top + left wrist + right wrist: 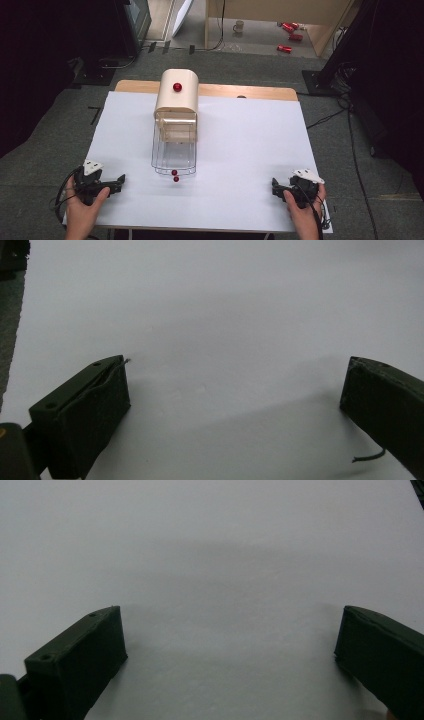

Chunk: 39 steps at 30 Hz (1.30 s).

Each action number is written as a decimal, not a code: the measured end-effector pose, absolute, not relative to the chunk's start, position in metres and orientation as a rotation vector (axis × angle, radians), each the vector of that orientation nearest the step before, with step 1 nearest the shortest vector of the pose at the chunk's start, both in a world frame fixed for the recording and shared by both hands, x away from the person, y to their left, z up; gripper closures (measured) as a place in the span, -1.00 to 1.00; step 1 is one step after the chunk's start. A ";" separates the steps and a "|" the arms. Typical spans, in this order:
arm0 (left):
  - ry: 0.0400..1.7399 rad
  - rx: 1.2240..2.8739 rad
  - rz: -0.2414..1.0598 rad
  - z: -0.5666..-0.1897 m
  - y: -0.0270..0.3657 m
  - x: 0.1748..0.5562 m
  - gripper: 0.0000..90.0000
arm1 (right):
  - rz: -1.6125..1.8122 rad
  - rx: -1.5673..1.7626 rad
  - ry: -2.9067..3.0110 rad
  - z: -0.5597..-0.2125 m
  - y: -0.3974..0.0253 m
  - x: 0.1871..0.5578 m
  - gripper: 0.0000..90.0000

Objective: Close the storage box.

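A cream bread-box-like container [176, 100] with a red knob [177, 87] stands at the table's far middle. Its clear lid [173, 152] lies folded down toward me, with a small red knob [175, 173] at its front edge. My left gripper [120, 181] rests at the near left of the white table top [250, 145], held by a hand, jaws wide apart. In the left gripper view the gripper [235, 405] frames bare white surface. My right gripper [275, 187] rests at the near right, also open; in its own view the gripper [230, 650] holds nothing.
The table's wooden far edge [250, 91] shows behind the white sheet. Beyond it on the floor lie red cans [289, 31] and a mug [239, 26]. Cables [327, 117] run along the floor at the right. Dark equipment stands at both sides.
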State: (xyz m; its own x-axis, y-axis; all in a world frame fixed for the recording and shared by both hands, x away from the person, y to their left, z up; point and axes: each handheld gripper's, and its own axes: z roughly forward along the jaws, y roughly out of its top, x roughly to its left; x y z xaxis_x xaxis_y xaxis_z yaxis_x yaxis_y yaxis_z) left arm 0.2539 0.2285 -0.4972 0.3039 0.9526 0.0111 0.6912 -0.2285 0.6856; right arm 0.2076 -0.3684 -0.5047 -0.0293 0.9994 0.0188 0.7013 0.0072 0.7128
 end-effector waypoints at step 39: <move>1.450 2.008 0.600 -0.497 0.228 0.253 -1.00 | 0.908 1.671 1.791 -0.477 -0.344 0.199 -0.99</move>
